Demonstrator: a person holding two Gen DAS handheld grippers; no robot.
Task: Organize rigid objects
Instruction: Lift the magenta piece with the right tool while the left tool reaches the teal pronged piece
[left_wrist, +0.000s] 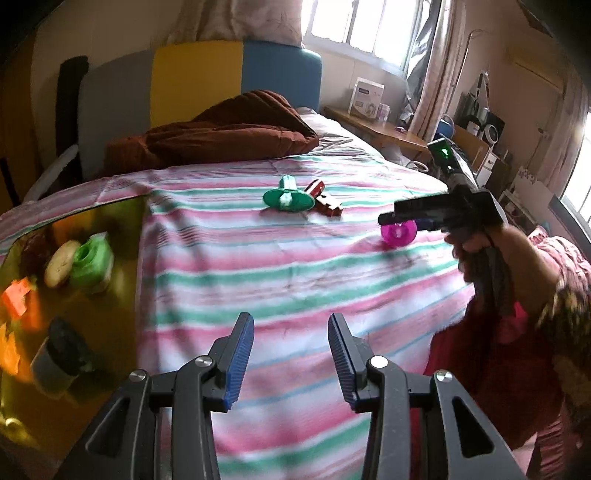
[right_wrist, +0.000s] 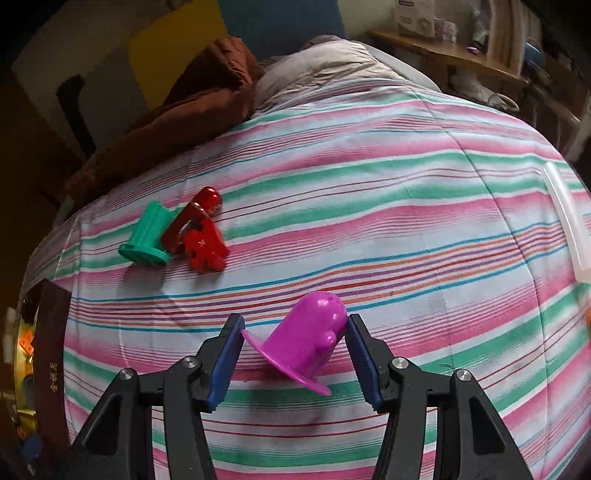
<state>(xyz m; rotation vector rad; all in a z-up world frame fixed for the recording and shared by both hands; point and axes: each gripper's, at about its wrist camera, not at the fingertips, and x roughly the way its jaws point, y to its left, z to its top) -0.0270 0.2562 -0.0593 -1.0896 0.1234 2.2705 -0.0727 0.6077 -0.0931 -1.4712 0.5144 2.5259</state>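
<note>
I am gripping one magenta bell-shaped mould (right_wrist: 308, 341), flanged and tilted, in the right gripper (right_wrist: 295, 350) near the bed's (right_wrist: 406, 192) front edge. The left gripper (left_wrist: 291, 360) is hovering half-open, empty. One green mould (right_wrist: 147, 236) and one red piece (right_wrist: 203, 240) are touching mid-bed.

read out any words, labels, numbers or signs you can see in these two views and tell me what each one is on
Dark box edge, right wrist view: gold characters run down it, too blurred to read.
Red flat toy: a small pale mark on top, not legible.
White box on the far shelf, left wrist view: a blue label strip and a picture, print too small to read.
Nothing else carries readable text: not the purple bell-shaped toy or the green toy.
</note>
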